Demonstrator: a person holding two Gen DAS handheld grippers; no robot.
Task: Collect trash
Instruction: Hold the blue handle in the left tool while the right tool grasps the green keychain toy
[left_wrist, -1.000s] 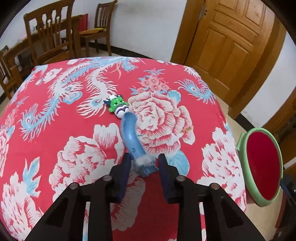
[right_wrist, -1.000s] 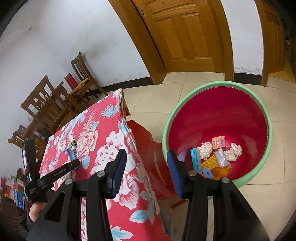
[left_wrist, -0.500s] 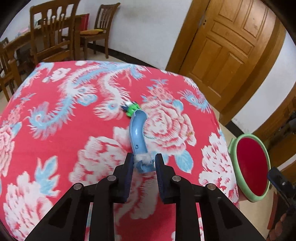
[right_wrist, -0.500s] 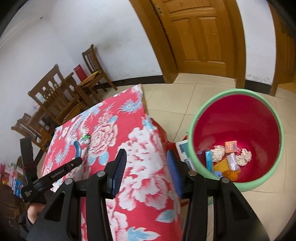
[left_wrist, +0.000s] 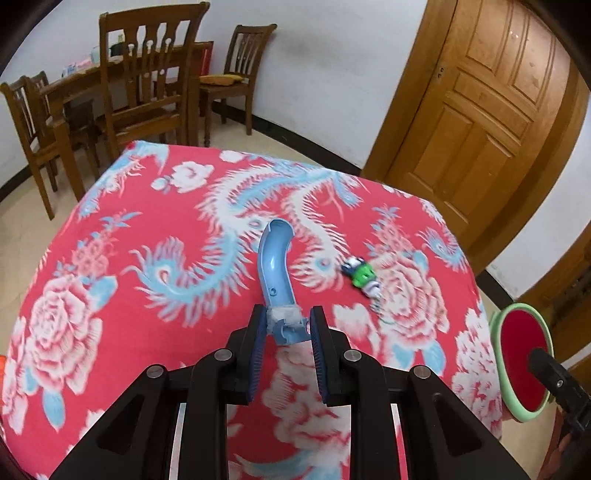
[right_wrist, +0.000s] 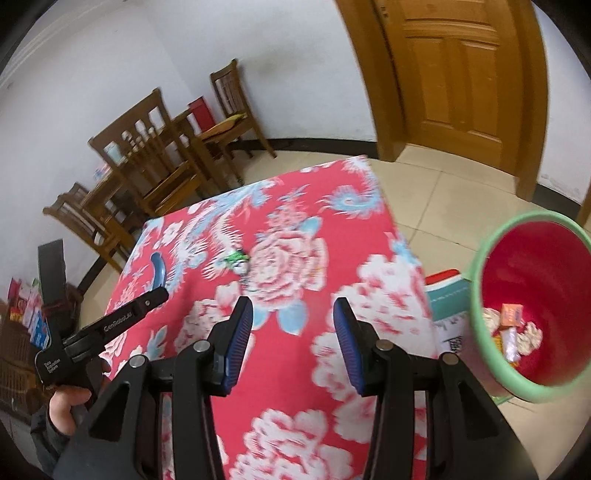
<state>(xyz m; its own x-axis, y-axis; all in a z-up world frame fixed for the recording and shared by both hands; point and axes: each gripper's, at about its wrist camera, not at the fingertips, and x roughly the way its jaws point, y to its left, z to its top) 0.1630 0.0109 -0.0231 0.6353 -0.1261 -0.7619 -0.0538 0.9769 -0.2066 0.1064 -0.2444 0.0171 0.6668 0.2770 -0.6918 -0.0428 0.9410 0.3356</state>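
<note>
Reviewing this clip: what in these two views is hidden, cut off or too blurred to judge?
- Small green toy: motion-blurred in both views, so its details are unreadable.
- Red bin: left wrist view shows it edge-on at the frame edge, contents hidden.
- Bin trash: right wrist view, blurred; items not identifiable.
- Blue curved piece: its lower end is covered by the left gripper.

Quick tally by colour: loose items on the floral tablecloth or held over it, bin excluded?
Blue: 1, the curved blue plastic track piece, clamped in the left gripper above the cloth.
Green: 1, the small green toy figure, lying on the cloth.
Total: 2.
</note>
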